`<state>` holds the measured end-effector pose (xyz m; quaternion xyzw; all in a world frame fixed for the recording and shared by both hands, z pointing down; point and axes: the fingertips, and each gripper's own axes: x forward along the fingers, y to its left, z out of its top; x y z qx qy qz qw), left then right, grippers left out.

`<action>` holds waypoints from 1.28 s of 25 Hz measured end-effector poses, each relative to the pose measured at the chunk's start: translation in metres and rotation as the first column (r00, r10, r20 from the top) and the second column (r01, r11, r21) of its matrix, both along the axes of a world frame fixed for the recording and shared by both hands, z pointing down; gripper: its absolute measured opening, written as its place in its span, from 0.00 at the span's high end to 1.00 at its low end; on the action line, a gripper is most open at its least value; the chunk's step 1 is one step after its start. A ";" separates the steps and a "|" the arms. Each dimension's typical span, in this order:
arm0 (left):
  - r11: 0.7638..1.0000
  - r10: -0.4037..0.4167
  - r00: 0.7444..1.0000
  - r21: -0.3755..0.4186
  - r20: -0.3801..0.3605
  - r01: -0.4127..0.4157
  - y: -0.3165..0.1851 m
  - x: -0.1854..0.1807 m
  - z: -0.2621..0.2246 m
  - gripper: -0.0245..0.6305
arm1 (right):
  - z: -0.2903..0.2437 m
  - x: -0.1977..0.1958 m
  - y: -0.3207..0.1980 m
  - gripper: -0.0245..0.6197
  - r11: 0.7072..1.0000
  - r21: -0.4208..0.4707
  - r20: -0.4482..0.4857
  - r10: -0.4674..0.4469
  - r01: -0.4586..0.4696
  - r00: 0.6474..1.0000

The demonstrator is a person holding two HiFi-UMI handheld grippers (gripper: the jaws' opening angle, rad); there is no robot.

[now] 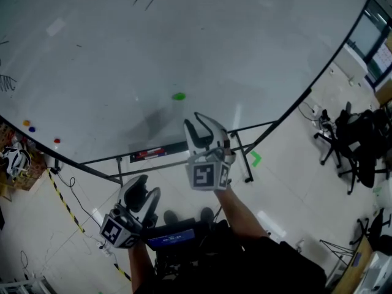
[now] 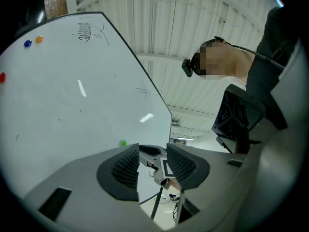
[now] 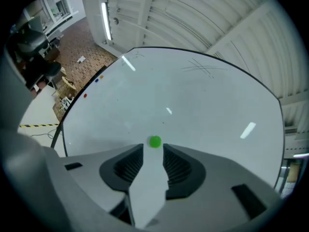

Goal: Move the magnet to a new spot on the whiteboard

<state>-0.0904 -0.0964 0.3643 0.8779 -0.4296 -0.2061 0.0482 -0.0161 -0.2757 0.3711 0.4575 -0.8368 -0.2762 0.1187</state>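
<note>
Nearest the person, the left tool (image 1: pixel 146 189) is held low by the body. In the left gripper view its jaws stand apart with nothing between the pads, and only the other tool's marker cube (image 2: pixel 169 167) shows through the gap. The right tool (image 1: pixel 204 127) is raised higher on an outstretched forearm (image 1: pixel 242 213) and points at the whiteboard (image 1: pixel 184 41). Its jaws are wide and empty. In the right gripper view the green magnet (image 3: pixel 155 141) lines up with the gap just past the tips, with no pad touching it. The head view shows the tool short of it. The magnet sits on the lower middle of the board, alone on a bare stretch. Far to the left, near the board's lower edge, are a red magnet (image 1: pixel 57 141), an orange one (image 1: pixel 26 123) and a blue one (image 1: pixel 32 128). Black office chairs (image 1: pixel 355 139) stand on the floor beyond the board's right end.
</note>
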 end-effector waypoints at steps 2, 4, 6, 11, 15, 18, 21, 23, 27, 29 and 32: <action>1.000 0.013 1.000 0.007 -0.002 -0.013 -0.003 -0.013 -0.001 0.69 | -0.004 -0.009 -0.012 0.72 1.000 -0.002 0.015 0.028 -0.028 0.999; 1.000 0.024 1.000 0.011 -0.006 -0.024 -0.005 -0.024 -0.002 0.69 | -0.008 -0.015 -0.021 0.72 0.999 -0.004 0.039 0.049 -0.049 0.998; 0.999 0.033 0.999 0.018 -0.014 -0.032 -0.008 -0.032 -0.003 0.69 | -0.009 -0.020 -0.028 0.71 0.998 -0.010 0.056 0.069 -0.068 0.996; 0.998 0.057 0.998 0.024 -0.022 -0.056 -0.014 -0.038 -0.002 0.69 | -0.003 -0.030 -0.040 0.68 0.996 -0.029 0.065 0.088 -0.086 0.994; 0.998 0.060 0.998 0.023 -0.023 -0.059 -0.015 -0.041 -0.003 0.69 | -0.001 -0.033 -0.049 0.68 0.995 -0.034 0.081 0.096 -0.094 0.992; 0.999 0.053 0.998 0.014 -0.027 -0.052 -0.015 -0.044 0.001 0.69 | 0.000 -0.034 -0.054 0.68 0.995 -0.030 0.099 0.096 -0.093 0.990; 0.998 0.056 0.998 0.015 -0.029 -0.056 -0.016 -0.043 0.000 0.69 | 0.000 -0.034 -0.058 0.68 0.995 -0.042 0.115 0.096 -0.092 0.989; 0.998 0.059 0.998 0.016 -0.032 -0.059 -0.017 -0.042 -0.002 0.69 | -0.002 -0.034 -0.060 0.68 0.994 -0.058 0.110 0.100 -0.094 0.989; 0.998 0.062 0.998 0.013 -0.029 -0.062 -0.020 -0.041 0.000 0.69 | -0.005 -0.035 -0.061 0.69 0.996 -0.039 0.123 0.089 -0.084 0.988; 0.998 0.065 0.997 0.013 -0.028 -0.065 -0.022 -0.040 0.000 0.69 | -0.005 -0.034 -0.061 0.71 0.995 -0.049 0.108 0.095 -0.090 0.990; 0.997 0.071 0.997 0.016 -0.021 -0.070 -0.022 -0.039 0.003 0.69 | -0.002 -0.034 -0.060 0.71 0.993 -0.045 0.056 0.111 -0.108 0.992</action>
